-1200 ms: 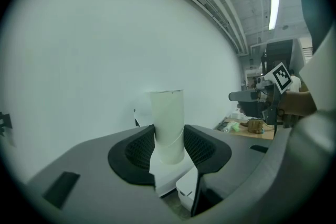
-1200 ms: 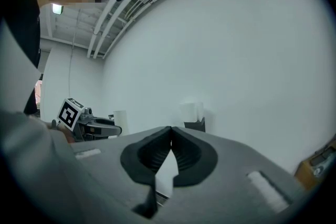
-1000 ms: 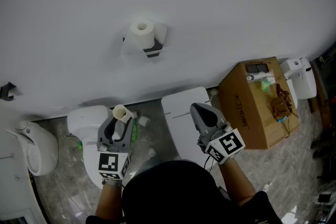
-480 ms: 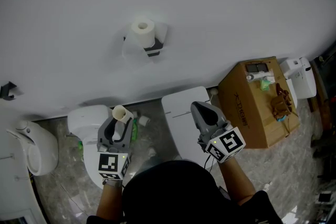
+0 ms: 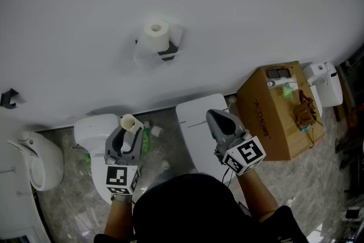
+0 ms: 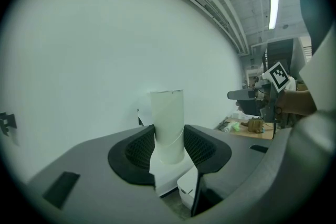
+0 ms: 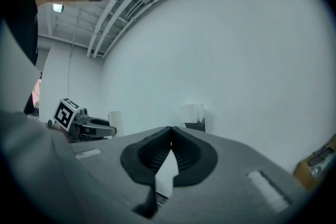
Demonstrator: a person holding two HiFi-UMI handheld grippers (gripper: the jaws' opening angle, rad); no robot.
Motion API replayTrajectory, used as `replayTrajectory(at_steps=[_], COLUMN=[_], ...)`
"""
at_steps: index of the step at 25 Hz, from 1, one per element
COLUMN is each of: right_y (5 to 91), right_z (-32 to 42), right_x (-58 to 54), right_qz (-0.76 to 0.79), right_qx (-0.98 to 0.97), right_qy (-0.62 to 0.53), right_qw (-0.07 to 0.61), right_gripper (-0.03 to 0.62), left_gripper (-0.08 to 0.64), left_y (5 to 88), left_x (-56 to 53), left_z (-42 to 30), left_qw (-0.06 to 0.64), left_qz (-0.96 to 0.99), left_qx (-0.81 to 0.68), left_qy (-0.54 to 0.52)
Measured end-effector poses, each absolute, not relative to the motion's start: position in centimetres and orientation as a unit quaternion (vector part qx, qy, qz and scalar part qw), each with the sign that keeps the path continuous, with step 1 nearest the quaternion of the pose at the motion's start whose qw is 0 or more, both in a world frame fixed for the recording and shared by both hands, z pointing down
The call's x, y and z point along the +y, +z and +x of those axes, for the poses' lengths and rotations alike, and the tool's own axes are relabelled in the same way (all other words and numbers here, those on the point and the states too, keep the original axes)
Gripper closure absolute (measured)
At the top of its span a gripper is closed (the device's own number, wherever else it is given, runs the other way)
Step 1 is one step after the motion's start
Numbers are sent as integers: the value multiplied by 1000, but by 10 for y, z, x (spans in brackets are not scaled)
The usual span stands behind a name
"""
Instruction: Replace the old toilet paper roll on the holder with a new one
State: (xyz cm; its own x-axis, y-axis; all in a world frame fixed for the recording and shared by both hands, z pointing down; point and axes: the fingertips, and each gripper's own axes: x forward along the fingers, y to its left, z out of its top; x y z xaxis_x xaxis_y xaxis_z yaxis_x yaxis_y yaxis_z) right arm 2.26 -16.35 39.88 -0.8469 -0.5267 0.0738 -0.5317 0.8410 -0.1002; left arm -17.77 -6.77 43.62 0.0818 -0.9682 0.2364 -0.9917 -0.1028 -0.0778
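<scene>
Nothing legible here — the dark print on the side of the brown cardboard box (image 5: 263,118) is too small to read; only black-and-white square markers show on the left gripper (image 5: 130,129) and right gripper (image 5: 214,117).

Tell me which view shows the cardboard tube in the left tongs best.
The left gripper view: the cardboard tube stands large and upright at centre, gripped by the left tongs. The head view shows it small from above, mostly its open end. The right gripper view shows it tiny, at the far left.
</scene>
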Motion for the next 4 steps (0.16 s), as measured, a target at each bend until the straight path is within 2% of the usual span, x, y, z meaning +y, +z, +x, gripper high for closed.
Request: replayTrajectory(at_steps=[4], right_y=[400], right_z=[20], right_x=[-162], right_qz=[274], right_qx=[-960], right_qy=[60], right_qw=[24], right_gripper=[594], left_gripper=[376], left_y=[437], left_x=[-67], left_z=[-179], left_qw=[52], left_qz=[733], left_qx=[-669], left_qy=[114])
